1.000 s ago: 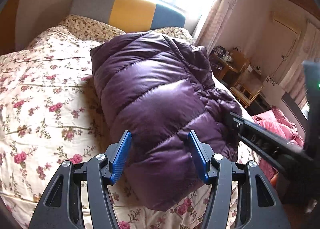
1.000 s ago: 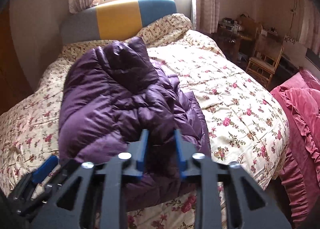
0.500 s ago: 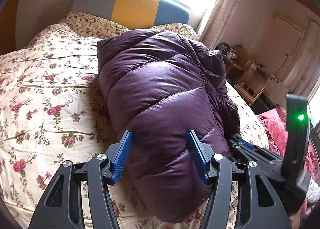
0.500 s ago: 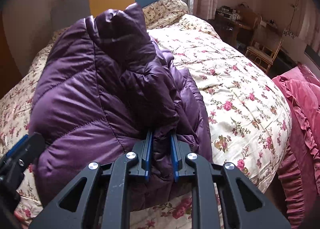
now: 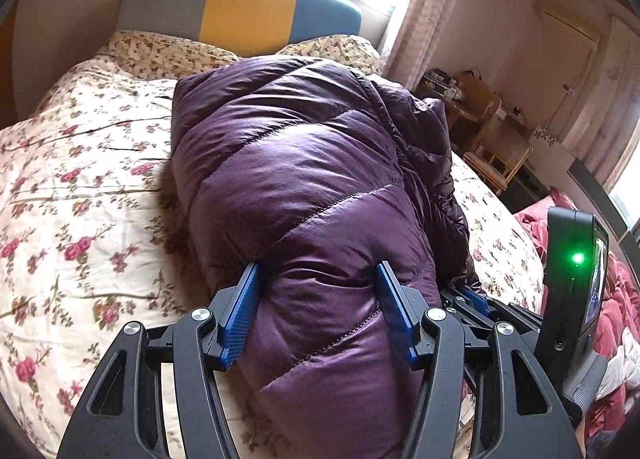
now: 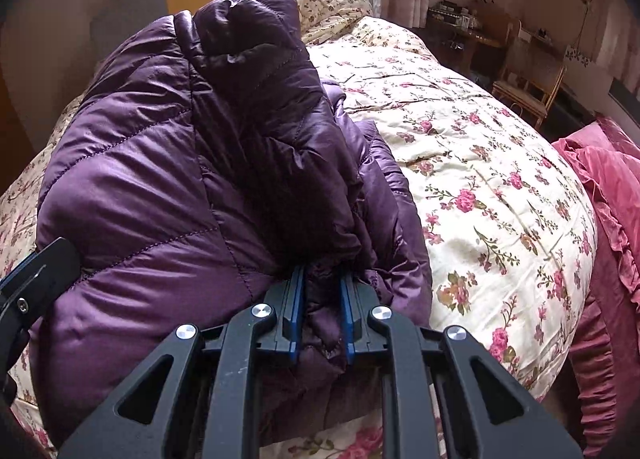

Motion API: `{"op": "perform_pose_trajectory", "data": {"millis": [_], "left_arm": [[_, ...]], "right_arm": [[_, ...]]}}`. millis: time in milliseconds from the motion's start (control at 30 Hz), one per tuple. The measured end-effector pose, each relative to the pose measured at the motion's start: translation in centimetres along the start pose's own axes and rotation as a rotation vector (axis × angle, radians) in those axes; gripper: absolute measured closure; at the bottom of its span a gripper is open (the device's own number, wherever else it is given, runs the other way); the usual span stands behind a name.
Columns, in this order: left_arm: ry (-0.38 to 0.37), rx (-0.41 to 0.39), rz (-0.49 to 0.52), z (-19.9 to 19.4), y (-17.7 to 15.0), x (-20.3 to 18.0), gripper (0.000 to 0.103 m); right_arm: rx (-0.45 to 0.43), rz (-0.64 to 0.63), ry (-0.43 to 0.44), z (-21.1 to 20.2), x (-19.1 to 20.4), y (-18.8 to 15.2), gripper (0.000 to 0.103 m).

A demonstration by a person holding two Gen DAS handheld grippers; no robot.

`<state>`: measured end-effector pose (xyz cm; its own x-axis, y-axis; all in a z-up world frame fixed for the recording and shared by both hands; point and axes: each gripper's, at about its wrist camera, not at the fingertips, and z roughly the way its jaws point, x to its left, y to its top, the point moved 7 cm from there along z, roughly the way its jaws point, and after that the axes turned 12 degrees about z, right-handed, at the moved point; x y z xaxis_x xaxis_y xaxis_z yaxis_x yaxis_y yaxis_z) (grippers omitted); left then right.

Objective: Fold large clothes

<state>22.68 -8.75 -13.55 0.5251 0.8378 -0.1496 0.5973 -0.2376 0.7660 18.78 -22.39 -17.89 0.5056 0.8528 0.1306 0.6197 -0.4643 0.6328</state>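
A purple quilted puffer jacket [image 5: 304,179] lies bunched in a thick roll on the floral bed [image 5: 72,187]. My left gripper [image 5: 316,311] has its blue pads pressed into both sides of the roll's near end, which bulges between them. In the right wrist view the jacket [image 6: 152,187] fills the left half, with a darker sleeve or hood part draped on top. My right gripper [image 6: 322,307] is shut on a narrow fold at the jacket's near right edge. The right gripper [image 5: 472,299] shows beside the roll in the left wrist view. The left gripper [image 6: 36,279] peeks in at the right wrist view's left edge.
A grey, yellow and blue headboard [image 5: 244,7] stands under a bright window. Floral pillows [image 5: 160,51] lie at the head. A pink ruffled cover [image 6: 608,219] hangs beside the bed on the right. A wooden chair [image 6: 528,79] and a cluttered table [image 6: 460,23] stand by the far wall.
My right gripper dropped onto the jacket's near edge and its jaws narrowed onto a fold. My left gripper slid along with the roll, and the jacket now bulks higher and nearer in both views.
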Motion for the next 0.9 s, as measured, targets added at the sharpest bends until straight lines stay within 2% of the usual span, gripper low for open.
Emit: {"op": "perform_pose_trajectory", "data": {"millis": [267,400,633,733,900], "left_arm": [[-0.011,0.037,0.042,2.0,-0.7,0.0,0.045],[-0.016,0.034,0.036,1.5,-0.3,0.3,0.045],[-0.009,-0.001,0.011,-0.4,0.8,1.3,0.045],[-0.003,-0.021,-0.008,-1.1,1.3,1.9,0.045],[0.011,-0.037,-0.030,-1.6,1.7,2.9,0.045]], "right_arm": [[0.007,0.007,0.000,0.2,-0.1,0.0,0.090],[0.017,0.026,-0.009,-0.6,-0.1,0.5,0.089],[-0.023,0.030,-0.005,-3.0,0.7,1.9,0.085],[-0.046,0.022,-0.005,-4.0,1.1,2.3,0.082],[-0.092,0.005,-0.001,-5.5,1.9,3.1,0.071]]}}
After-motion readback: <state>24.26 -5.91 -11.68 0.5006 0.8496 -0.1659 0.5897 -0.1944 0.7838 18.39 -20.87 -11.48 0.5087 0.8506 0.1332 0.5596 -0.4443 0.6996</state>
